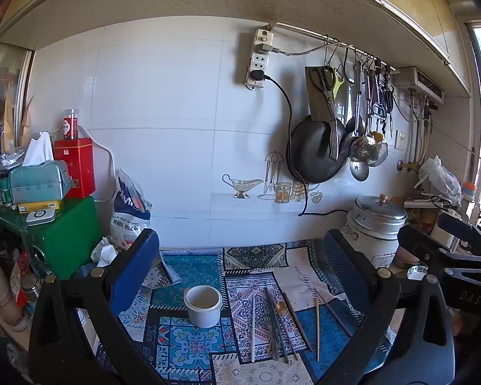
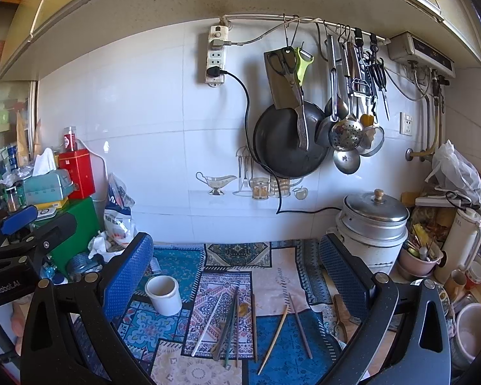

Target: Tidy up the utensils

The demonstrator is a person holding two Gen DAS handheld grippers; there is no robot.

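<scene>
One white cup upright on patterned cloth, left of a loose row of utensils: one white chopstick, a dark cluster too overlapped to count, three brown sticks further right. Left gripper spread wide, holding nothing, above the cloth. Right gripper likewise agape and empty. One steel pot crowding the right edge, one green box the left. Bare cloth between cup and back wall.
</scene>
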